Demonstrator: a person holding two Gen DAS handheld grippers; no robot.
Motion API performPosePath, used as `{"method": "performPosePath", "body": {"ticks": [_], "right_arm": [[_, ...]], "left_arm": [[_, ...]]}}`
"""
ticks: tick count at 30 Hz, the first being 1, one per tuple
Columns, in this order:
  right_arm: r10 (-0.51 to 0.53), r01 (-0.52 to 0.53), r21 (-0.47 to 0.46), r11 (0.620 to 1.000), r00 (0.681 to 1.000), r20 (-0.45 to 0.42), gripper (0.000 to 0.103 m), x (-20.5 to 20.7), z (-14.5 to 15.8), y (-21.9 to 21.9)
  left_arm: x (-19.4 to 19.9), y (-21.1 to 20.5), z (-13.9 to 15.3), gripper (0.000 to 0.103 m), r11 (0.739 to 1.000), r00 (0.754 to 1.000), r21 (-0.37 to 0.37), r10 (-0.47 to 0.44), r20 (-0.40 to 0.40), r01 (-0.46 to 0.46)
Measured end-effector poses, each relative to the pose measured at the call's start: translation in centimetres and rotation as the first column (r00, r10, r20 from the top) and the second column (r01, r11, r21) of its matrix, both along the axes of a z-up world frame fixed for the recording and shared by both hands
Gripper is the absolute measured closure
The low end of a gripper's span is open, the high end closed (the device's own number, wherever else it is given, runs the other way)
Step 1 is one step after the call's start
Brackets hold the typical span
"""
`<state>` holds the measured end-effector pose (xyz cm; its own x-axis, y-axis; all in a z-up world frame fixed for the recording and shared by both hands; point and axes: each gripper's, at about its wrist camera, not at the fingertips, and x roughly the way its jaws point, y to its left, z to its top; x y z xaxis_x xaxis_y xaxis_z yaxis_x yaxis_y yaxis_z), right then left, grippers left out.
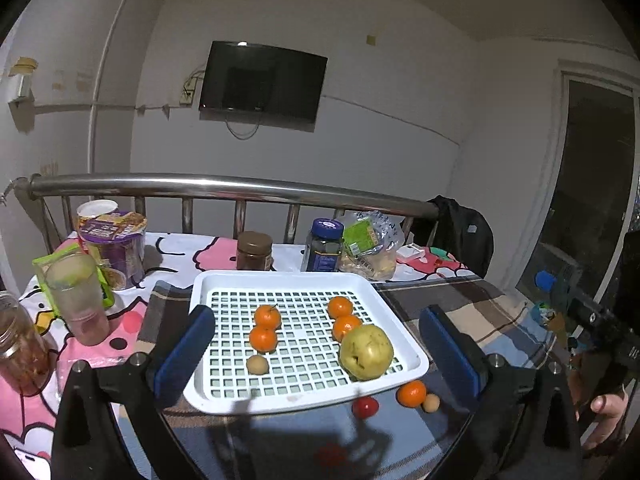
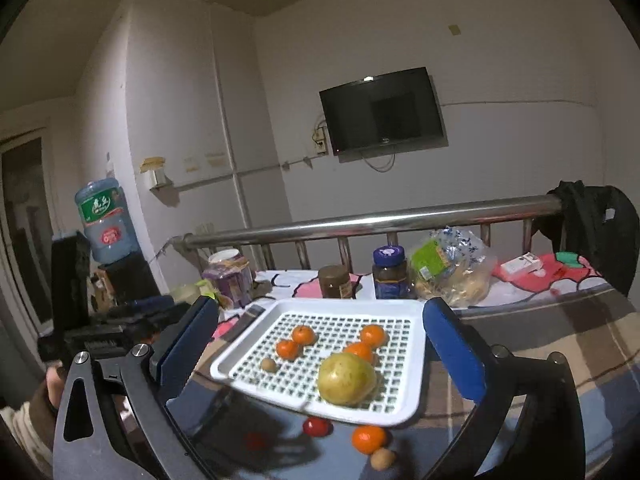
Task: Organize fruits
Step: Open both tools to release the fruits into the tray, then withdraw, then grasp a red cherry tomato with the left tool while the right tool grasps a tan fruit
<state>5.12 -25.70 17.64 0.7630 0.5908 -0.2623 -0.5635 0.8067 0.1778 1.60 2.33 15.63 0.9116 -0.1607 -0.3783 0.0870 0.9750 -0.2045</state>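
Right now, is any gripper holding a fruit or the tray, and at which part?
Nothing is held. The left gripper and the right gripper are both open, with the white tray and its fruit lying beyond their fingers.

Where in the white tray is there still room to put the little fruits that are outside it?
The white tray has bare grid along its far side, behind the four oranges, and down the middle lane between the two orange pairs. The near left corner, in front of the small brown fruit, is free too. The near right corner is crowded by the big yellow-green fruit.
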Motion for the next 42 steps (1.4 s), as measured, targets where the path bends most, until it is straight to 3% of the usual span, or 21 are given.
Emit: {"method": "performPosePath", "body": {"ticks": [10,20,24,25,27,32,38,42], "right_arm": [[-0.044,0.037,-0.075,0.996,0.995,-0.085,0.000,-1.2,-5.2,-0.9],[-0.084,0.037,-0.196,0.980,0.968,-0.235,0.000,0.6,-11.6,0.0],[-0.105,0.028,-0.235,0.972,0.942,-0.320,0.008,2.0,-13.6,0.0],[-0.111,0.028,-0.242,0.970,0.935,-0.338,0.014,2.3,-14.0,0.0],[-0.108,0.010,-0.254,0.967,0.921,-0.375,0.025,2.9,-14.9,0.1],[-0.108,-0.020,-0.287,0.958,0.899,-0.424,0.048,3.6,-16.1,0.8],[-0.121,-0.019,-0.298,0.955,0.887,-0.446,0.063,4.2,-16.6,1.0],[-0.137,-0.004,-0.300,0.954,0.883,-0.449,0.069,4.7,-16.7,1.0]], "left_arm": [[-1.3,-2.0,-4.5,0.000,0.998,0.993,0.017,-0.055,-0.101,0.057],[-0.3,-4.1,-9.7,0.000,0.994,0.966,0.055,-0.077,-0.247,0.093],[0.5,-4.5,-11.2,0.000,0.992,0.953,0.063,-0.083,-0.290,0.106],[0.6,-4.5,-11.5,0.002,0.992,0.951,0.060,-0.084,-0.298,0.107],[0.9,-4.5,-12.1,0.007,0.993,0.945,0.055,-0.086,-0.317,0.109],[1.9,-4.3,-13.4,0.030,0.992,0.918,0.017,-0.110,-0.381,0.125],[2.4,-4.3,-14.4,0.051,0.991,0.903,0.015,-0.117,-0.414,0.135],[2.7,-4.1,-14.9,0.060,0.991,0.894,0.008,-0.119,-0.432,0.135]]}}
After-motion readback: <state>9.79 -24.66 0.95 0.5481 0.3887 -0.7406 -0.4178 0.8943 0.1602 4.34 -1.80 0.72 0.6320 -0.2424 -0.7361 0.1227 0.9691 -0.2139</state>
